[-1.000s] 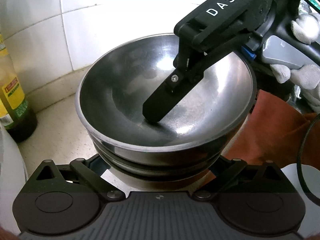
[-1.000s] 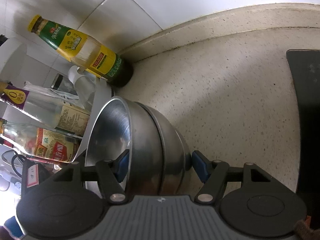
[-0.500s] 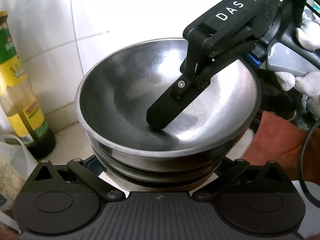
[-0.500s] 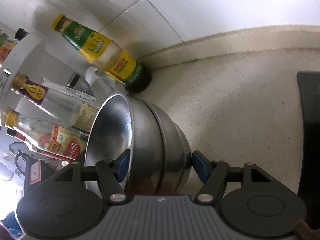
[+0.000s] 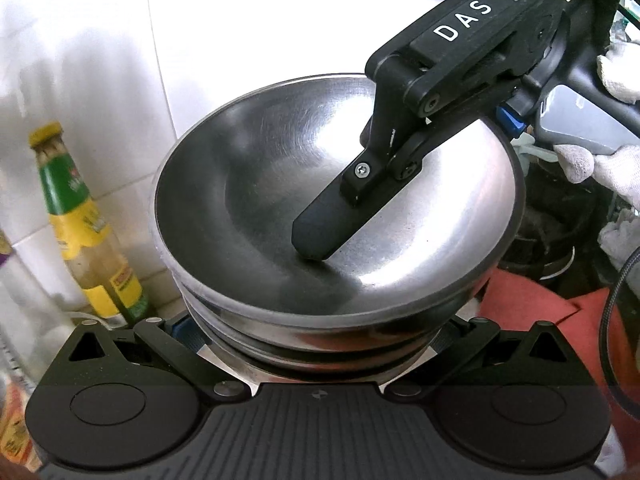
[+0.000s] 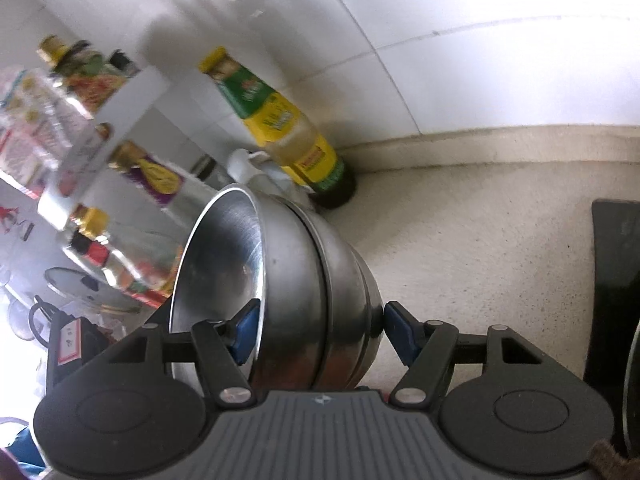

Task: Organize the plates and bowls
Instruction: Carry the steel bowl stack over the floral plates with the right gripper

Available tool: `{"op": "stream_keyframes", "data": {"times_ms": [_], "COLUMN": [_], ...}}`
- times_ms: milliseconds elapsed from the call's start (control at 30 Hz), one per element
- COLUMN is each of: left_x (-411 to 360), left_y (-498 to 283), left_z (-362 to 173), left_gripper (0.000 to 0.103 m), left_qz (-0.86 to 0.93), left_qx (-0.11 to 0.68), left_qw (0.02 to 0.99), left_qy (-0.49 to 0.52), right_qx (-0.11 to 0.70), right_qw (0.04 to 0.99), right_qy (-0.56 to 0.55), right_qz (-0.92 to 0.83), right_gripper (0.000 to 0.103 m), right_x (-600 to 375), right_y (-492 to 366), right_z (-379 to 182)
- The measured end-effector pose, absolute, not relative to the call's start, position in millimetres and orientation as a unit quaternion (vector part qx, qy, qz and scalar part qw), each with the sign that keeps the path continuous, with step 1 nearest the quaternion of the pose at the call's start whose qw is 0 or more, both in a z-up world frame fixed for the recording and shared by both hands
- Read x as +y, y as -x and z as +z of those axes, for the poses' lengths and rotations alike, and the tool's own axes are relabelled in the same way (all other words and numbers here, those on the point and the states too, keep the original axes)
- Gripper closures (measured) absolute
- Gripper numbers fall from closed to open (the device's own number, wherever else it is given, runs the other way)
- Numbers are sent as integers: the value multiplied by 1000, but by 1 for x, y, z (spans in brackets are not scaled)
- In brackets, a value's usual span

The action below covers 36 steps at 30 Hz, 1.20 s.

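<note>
Desk (image 6: 480, 240): pale speckled stone, running to a raised lip at the white tiled wall (image 6: 460, 32); a dark flat slab (image 6: 612, 280) sits at its right edge.

Stack of steel bowls (image 5: 280, 200): several nested bowls, the task's own item. It appears clear of the desk, held between both tools rather than resting, and tilted in the right wrist view so the open side faces left. Holding it from two sides probably keeps the nested bowls together during the carry.

Right gripper (image 6: 316, 332): fingers part-way open and clamped across the stack. The blue pad on the left (image 6: 244, 332) presses inside the top bowl; the blue pad on the right (image 6: 400, 336) bears on the outer wall of the lowest bowl. In the left wrist view its black finger (image 5: 328, 228) reaches down into the top bowl's basin. A white-gloved hand (image 5: 600, 160) holds the tool.

Left gripper (image 5: 316, 332): fingers spread wide around the lower bowls at the near side. The pads are mostly hidden behind the steel, so whether they press cannot be told.

Yellow-labelled bottle (image 6: 280, 124): upright in the far corner of the desk, just beyond the stack, green neck, yellow cap.

Other bottles (image 6: 132, 168): blurred, crowded on a white shelf (image 6: 120, 104) at far left.

Red cloth (image 5: 552, 320): right of the stack, beneath it.
</note>
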<state>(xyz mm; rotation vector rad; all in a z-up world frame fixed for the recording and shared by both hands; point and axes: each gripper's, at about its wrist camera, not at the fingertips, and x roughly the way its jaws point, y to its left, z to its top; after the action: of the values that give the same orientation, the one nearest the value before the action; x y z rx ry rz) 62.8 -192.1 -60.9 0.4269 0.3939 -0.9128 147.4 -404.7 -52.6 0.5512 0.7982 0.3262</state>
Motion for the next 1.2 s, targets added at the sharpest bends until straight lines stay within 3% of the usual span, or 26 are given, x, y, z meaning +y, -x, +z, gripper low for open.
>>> {"op": "stream_keyframes", "data": {"times_ms": [767,1200], "left_x": [-177,-166], "left_y": [73,57], "left_z": [-41,-50], "left_gripper": [0,0], "left_qz": [-369,-386], "left_qx": [214,238], "left_qw": [884,873], "left_qy": [-190,-181], "right_qx": [391,405], "right_qw": [865,860], "right_qy": [-223,-232], "right_qz": [221,207], "right_gripper": [42,42], "right_x": [-377,-354], "right_y": [-46,-16], "right_z": [-44,-54]}}
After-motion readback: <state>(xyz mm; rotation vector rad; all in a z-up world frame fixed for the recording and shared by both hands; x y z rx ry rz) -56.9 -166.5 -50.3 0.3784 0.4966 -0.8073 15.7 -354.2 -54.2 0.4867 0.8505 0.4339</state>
